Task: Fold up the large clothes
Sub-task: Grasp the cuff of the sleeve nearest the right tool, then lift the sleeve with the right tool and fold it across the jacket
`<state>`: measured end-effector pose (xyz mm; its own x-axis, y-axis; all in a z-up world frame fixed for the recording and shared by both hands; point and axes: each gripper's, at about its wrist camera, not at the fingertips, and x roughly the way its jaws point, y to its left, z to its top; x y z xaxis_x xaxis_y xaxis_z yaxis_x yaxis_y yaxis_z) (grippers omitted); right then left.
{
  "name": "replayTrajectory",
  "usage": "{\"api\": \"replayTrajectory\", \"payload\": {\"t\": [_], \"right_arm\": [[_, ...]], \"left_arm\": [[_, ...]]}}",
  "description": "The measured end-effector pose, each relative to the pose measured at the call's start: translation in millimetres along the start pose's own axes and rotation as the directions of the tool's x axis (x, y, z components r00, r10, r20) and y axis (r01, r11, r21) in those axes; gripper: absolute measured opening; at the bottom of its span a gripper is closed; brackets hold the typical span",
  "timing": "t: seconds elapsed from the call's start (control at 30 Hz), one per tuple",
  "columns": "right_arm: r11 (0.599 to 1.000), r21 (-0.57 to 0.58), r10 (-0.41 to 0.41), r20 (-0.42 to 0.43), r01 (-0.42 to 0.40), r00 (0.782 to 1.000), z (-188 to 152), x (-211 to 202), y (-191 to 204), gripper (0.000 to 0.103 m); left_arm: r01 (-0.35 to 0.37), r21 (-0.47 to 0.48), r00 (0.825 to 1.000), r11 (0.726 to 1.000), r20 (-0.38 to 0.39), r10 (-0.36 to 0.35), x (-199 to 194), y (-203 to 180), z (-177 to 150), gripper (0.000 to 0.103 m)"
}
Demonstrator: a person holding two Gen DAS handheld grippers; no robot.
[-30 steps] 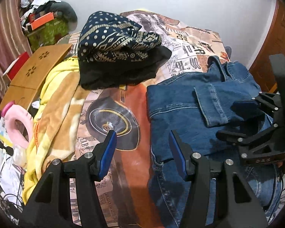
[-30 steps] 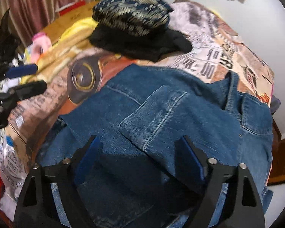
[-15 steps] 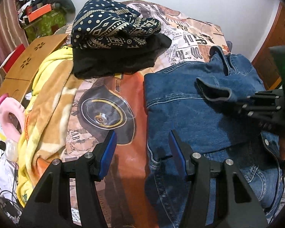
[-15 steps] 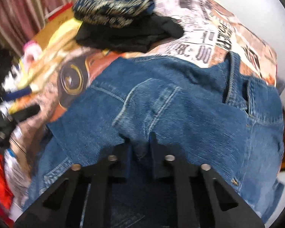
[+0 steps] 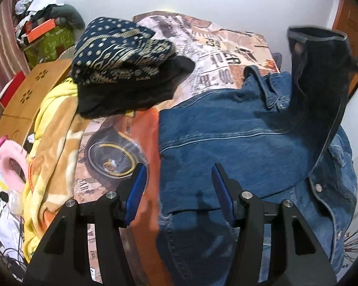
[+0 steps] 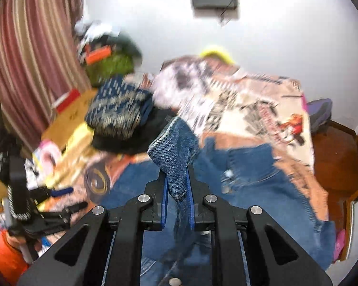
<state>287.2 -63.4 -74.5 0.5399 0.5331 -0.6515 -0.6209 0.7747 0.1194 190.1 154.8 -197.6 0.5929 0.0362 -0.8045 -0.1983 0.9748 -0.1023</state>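
In the left wrist view, the left gripper [image 5: 176,190] is spread wide and holds nothing. It hangs over the bed [image 5: 226,54], right above the left edge of the denim jacket [image 5: 226,143]. The jacket lies flat on the bed and fills the picture from 3 o'clock to 6 o'clock. At 2 o'clock its sleeve [image 5: 319,90] is lifted up in the air, dark and tall. A stack of folded clothes [image 5: 121,64] sits at 11 o'clock, well apart from the jacket. A yellow blanket [image 5: 52,138] lies at 9 o'clock. In the right wrist view, which is blurry, the right gripper [image 6: 176,190] is pressed together and pinches the end of the sleeve [image 6: 174,152]. The sleeve end pokes up between the blue pads [image 6: 164,200], at the middle of the picture. The rest of the jacket [image 6: 250,174] lies below it on the bed [image 6: 250,109], toward 4 o'clock. The left gripper [image 6: 66,200] shows at 8 o'clock, near the jacket's edge. I think the step now is folding the sleeve in over the jacket's back. Next, the right gripper should carry the sleeve across the jacket, lay it flat and let go. The left gripper may need to come down and hold the jacket so it does not slide or bunch up.
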Motion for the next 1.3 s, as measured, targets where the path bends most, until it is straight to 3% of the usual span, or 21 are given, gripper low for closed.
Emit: {"api": "replayTrajectory", "payload": {"t": [0.2, 0.3, 0.5, 0.87, 1.3], "right_arm": [[0.995, 0.095, -0.044, 0.111, 0.033, 0.993, 2, -43, -35, 0.011], [0.99, 0.138, -0.051, 0.121, 0.034, 0.991, -7, -51, -50, 0.011], [0.973, 0.223, -0.08, 0.052, 0.067, 0.995, -45, -42, -78, 0.011], [0.899, 0.419, -0.075, -0.136, 0.126, 0.988, -130, -17, -135, 0.011], [0.855, 0.506, -0.043, -0.15, 0.114, 0.988, -158, -40, -151, 0.02]], "left_arm": [[0.031, 0.041, 1.0, 0.999, 0.002, -0.031, 1, -27, 7, 0.056], [0.046, 0.057, 0.999, 0.997, -0.006, -0.046, 4, -40, 8, 0.056], [0.066, 0.081, 0.998, 0.995, -0.03, -0.064, 11, -58, 6, 0.056], [0.067, 0.111, 0.997, 0.992, -0.057, -0.061, 16, -72, 1, 0.056], [0.078, 0.155, 0.996, 0.985, -0.054, -0.071, 13, -93, 3, 0.056]]}}
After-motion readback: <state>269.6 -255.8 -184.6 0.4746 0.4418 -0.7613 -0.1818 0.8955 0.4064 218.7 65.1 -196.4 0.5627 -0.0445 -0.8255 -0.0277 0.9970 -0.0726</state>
